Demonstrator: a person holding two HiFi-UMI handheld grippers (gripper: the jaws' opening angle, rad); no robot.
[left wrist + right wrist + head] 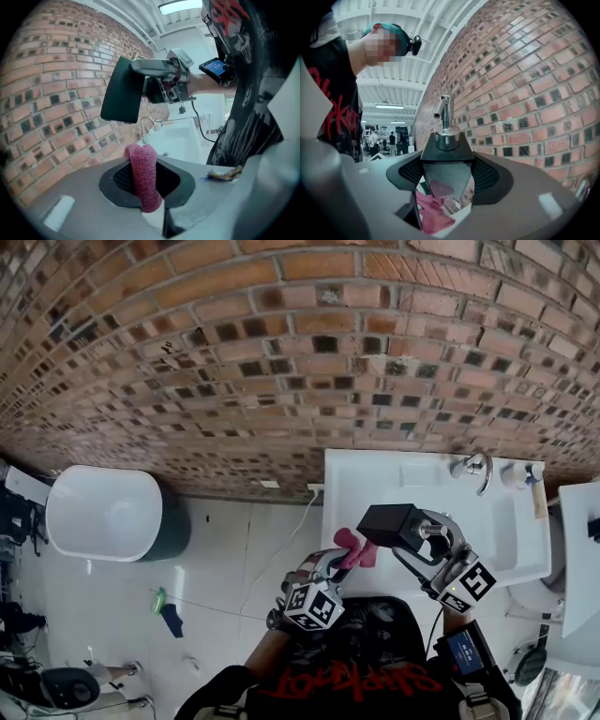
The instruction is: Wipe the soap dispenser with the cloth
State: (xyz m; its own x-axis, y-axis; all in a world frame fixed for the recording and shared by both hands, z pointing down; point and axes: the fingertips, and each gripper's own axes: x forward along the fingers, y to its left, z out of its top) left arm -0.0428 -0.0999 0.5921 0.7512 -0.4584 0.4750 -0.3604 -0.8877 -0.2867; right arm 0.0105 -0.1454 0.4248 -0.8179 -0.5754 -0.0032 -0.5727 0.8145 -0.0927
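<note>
- Soap dispenser (387, 520), dark body with a metal pump on top, is up in the air over the near edge of the sink (375, 474), not standing on anything.
- My right tongs (420, 532) are clenched on it, one jaw on each side of the body, so those two sides are covered.
- Cloth (354, 549), pink and folded into a thick strip, is just beside the dispenser on its lower left; can't tell if they touch.
- My left tongs (336, 563) are clamped on the cloth, with its end sticking out past the jaws.
- Faucet (478, 468) is at the sink's far edge, against the brick wall (281, 352).
- A thin cable (291, 540) hangs down left of the sink.
- White tiled floor (225, 559) is to the left, with a white tub (103, 514) on a dark base well apart from the sink.
</note>
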